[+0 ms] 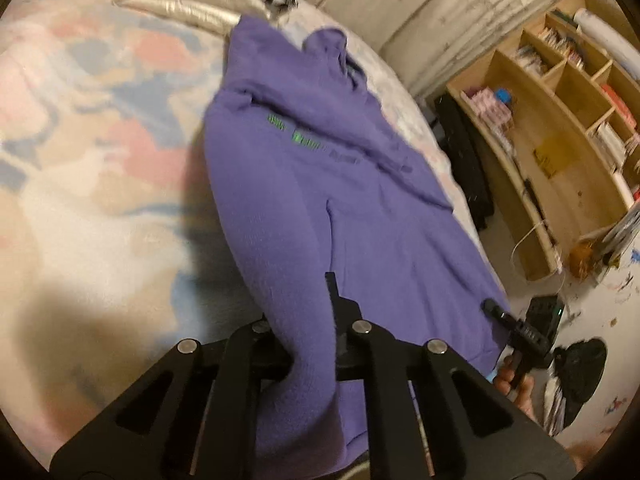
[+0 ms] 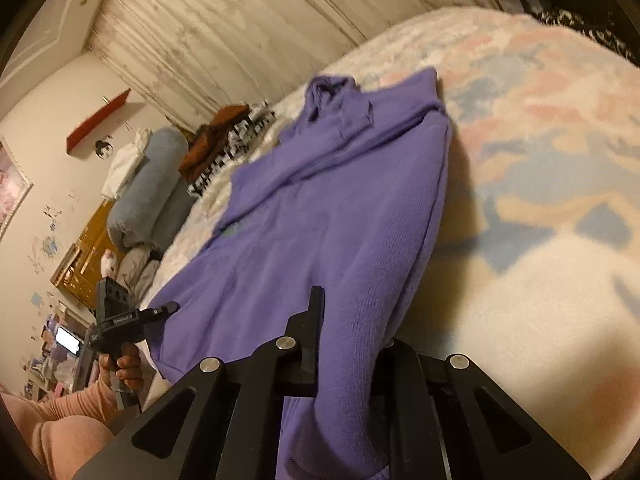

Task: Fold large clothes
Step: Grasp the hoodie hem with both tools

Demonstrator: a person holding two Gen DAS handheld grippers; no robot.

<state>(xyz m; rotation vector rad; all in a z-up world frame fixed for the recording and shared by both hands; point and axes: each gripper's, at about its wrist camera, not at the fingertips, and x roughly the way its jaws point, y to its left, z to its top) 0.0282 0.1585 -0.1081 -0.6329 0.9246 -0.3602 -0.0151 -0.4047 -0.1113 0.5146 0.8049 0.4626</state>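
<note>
Purple sweatshirt [image 1: 320, 184] sprawls mid-frame across the pastel blanket [image 1: 100, 128].
Left gripper [image 1: 308, 320] and right gripper [image 2: 348, 332] each clamp a bunched hem fold at the frame's bottom centre.

A home bedroom: a bed [image 1: 80, 128] under a pastel blanket; pillows [image 2: 148, 196] at its head; wooden cubby shelves [image 1: 560, 128] holding books.

One purple sweatshirt [image 1: 320, 184] lies on one bed [image 1: 100, 160]. Two claws grip it: the left claw [image 1: 316, 312] and the right claw [image 2: 344, 320]. One wooden shelf unit [image 1: 560, 128] stands nearby, with perhaps two bolsters [image 2: 148, 196], blurred.
</note>
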